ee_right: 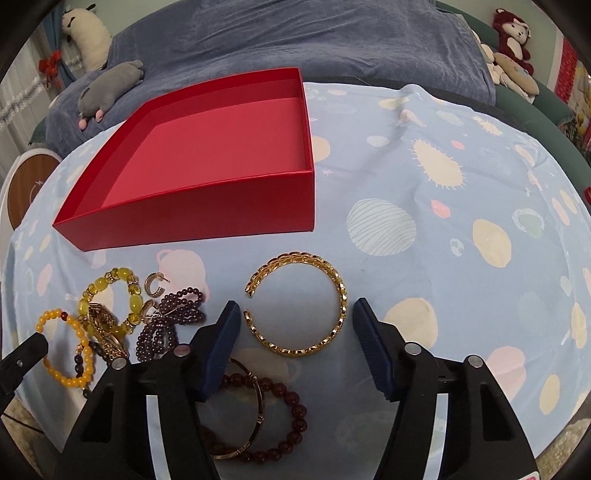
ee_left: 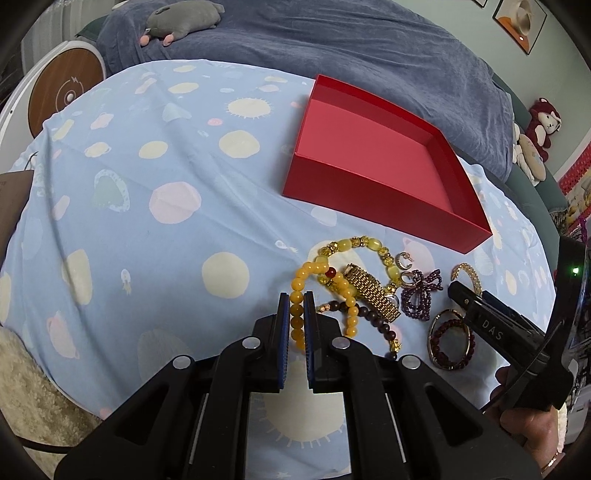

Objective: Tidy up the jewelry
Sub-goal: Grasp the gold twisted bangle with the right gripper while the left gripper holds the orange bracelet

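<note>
An empty red box point(ee_left: 373, 155) point(ee_right: 207, 147) sits on the blue patterned cloth. In front of it lies a pile of jewelry. My left gripper point(ee_left: 297, 299) is shut on an orange bead bracelet point(ee_left: 297, 321) point(ee_right: 68, 350) at the pile's left edge. My right gripper point(ee_right: 295, 314) is open, its fingers on either side of a gold open cuff bangle point(ee_right: 332, 295) point(ee_left: 467, 271) lying flat. The pile also holds a yellow bead bracelet point(ee_right: 110, 280), a gold mesh band point(ee_left: 373, 291), purple beads point(ee_right: 173, 317), hoop earrings point(ee_right: 153, 284) and a dark red bead bracelet with a thin bangle point(ee_right: 284, 406).
The cloth point(ee_right: 443, 221) covers a round table. A blue-covered bed point(ee_left: 332, 40) with a grey plush toy point(ee_left: 181, 18) lies behind. Stuffed animals point(ee_right: 513, 33) sit at the far right. A round wooden-topped device point(ee_left: 64, 94) stands at left.
</note>
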